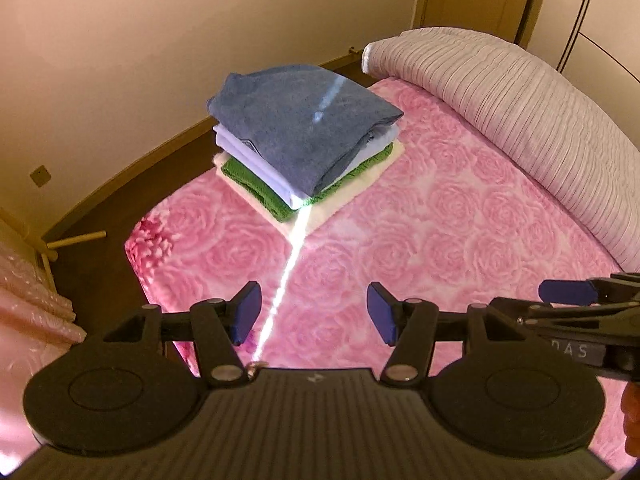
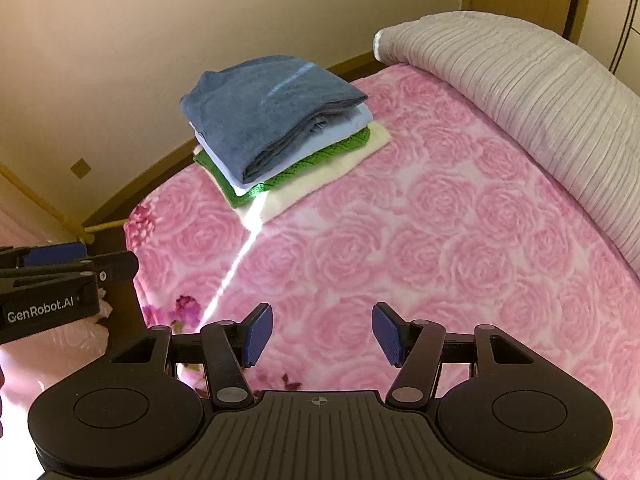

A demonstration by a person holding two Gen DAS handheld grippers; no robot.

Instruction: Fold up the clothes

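On the bed's pink rose blanket (image 1: 400,248), the folded clothes stack (image 1: 304,136) sits done; left tongs (image 1: 314,312) and right tongs (image 2: 322,334) gape wide, empty, so fetch another garment without brushing it

Four folded garments (image 1: 304,140) in one stack; two grippers; one rolled quilt (image 1: 520,120).

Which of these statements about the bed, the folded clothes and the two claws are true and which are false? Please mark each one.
1. The blue garment lies on top of the stack. True.
2. The green garment lies at the very bottom. False: a cream piece lies under it.
3. The left claw holds a garment. False: it is open and empty.
4. The right claw is open and empty. True.
5. The stack rests on the pink rose blanket. True.
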